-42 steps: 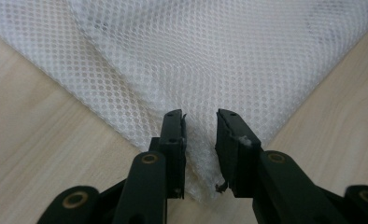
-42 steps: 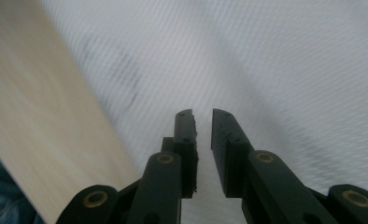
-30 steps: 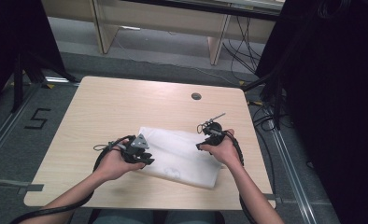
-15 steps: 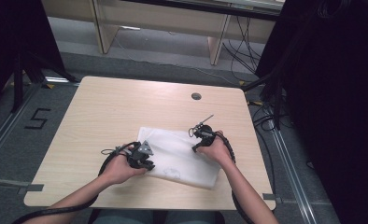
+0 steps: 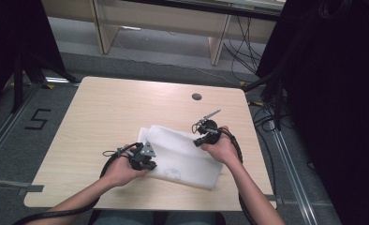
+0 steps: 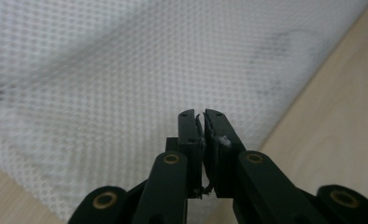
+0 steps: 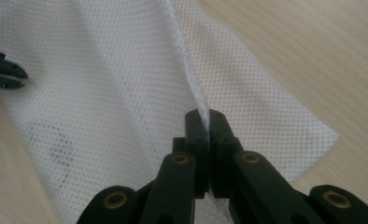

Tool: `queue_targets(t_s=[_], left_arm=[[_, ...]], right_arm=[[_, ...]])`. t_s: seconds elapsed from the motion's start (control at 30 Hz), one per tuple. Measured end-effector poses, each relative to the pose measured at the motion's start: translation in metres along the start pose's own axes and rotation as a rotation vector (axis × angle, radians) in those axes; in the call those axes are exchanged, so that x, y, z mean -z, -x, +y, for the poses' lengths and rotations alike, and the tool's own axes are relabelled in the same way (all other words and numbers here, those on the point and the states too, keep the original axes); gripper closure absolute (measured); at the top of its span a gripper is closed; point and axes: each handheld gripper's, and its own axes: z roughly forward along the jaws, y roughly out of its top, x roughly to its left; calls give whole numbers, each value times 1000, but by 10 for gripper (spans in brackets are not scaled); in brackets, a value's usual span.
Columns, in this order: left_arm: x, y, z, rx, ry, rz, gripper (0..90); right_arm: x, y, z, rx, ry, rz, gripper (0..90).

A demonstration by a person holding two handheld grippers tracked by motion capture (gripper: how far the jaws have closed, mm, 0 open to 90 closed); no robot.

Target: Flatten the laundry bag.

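A white mesh cloth [image 5: 185, 159] lies flat on the near right part of the wooden table [image 5: 112, 112]. My left gripper [image 5: 152, 161] sits at the cloth's left edge. In the left gripper view its jaws [image 6: 200, 116] are closed to a hairline, with a scrap of white mesh caught between them, and the cloth [image 6: 102, 79] spreads out beyond. My right gripper [image 5: 199, 140] is at the cloth's far right edge. There its jaws [image 7: 204, 116] are shut on a raised ridge of the cloth [image 7: 126, 84]. The left gripper's tips [image 7: 4, 74] show at the cloth's far edge.
A round cable hole [image 5: 196, 96] sits in the table near its back edge. Bare wood lies to the left and behind the cloth. A floor mark "5" [image 5: 37, 119] is left of the table, and cables [image 5: 267, 117] trail at its right.
The right gripper has slid a little left along the cloth's far edge, then held. The left gripper has crept right and toward the near edge. The cloth's far left corner looks bunched.
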Motion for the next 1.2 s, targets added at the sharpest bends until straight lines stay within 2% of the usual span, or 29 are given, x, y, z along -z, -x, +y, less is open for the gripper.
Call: queue_targets(t_s=[0.03, 0.1, 0.13, 0.17, 0.2, 0.23, 0.3, 0.33, 0.37, 0.4, 0.43, 0.47, 0.57, 0.6, 0.63, 0.67, 0.73, 0.77, 0.8, 0.87, 0.9, 0.97, 1.03, 1.1, 1.13, 1.17, 1.2], left_arm=[[-1, 6, 2, 4, 7, -15, 865], [-6, 15, 5, -22, -6, -47, 869], [-11, 19, 6, -12, 6, -50, 871], [-14, 18, 7, -52, -34, -48, 875], [-16, 18, 7, -48, -38, -44, 887], [-18, 17, 7, -25, -35, -38, 887], [-20, 11, 7, -22, -35, -21, 892], [-20, 9, 8, -20, -41, -18, 893], [-21, 7, 7, -2, -34, -17, 893], [-22, 4, 7, -11, -40, -11, 893], [-23, 2, 7, 18, -37, -11, 894], [-24, 0, 7, 13, -33, -5, 894], [-25, -6, 8, 35, -35, 0, 894], [-26, -8, 9, 39, -31, 2, 894], [-27, -10, 9, 57, -21, 0, 893], [-30, -8, 10, 113, 17, 11, 893], [-30, -7, 10, 105, 17, 11, 893], [-27, -7, 11, 64, -10, 6, 893], [-26, -3, 11, 80, 7, 2, 893], [-23, 2, 13, 29, -15, -23, 893], [-23, 8, 16, 14, -12, -45, 893], [-24, 10, 17, 2, -15, -49, 893], [-30, 11, 19, 17, -5, -38, 895], [-31, 9, 18, 24, -11, -38, 895], [-32, 6, 18, 18, -27, -41, 896], [-33, 5, 18, 32, -16, -32, 896], [-33, 3, 18, 34, -18, -29, 896]], right_arm=[[2, -1, 0, -2, 2, 5, 894], [7, -5, 2, -10, 1, 0, 894], [9, -7, 3, -12, -5, -15, 894], [10, -10, 4, -5, -3, -3, 894], [13, -13, 6, 11, 5, 2, 894], [13, -13, 6, 11, 5, 2, 894], [18, -17, 7, 3, 6, -16, 893], [18, -16, 8, 52, 43, -12, 893], [20, -18, 9, 53, 48, -3, 893], [23, -21, 9, 30, 37, 8, 893], [27, -24, 11, 61, 67, 7, 893], [27, -24, 11, 61, 67, 7, 893], [32, -31, 13, 57, 69, 15, 892], [34, -32, 14, 73, 82, 10, 892], [38, -34, 16, 101, 92, 14, 892], [38, -34, 17, 110, 100, 4, 892], [40, -33, 18, 122, 104, 2, 892], [40, -33, 18, 122, 104, 2, 892], [41, -32, 18, 115, 110, 1, 891], [42, -31, 17, 97, 113, -1, 891], [43, -30, 17, 80, 109, 1, 890], [43, -28, 17, 90, 122, -8, 890], [44, -30, 16, 65, 113, -4, 890], [43, -31, 15, 68, 114, -6, 890], [44, -30, 16, 79, 121, 0, 890], [46, -32, 15, 58, 113, 15, 890], [47, -33, 16, 57, 118, 24, 890]])
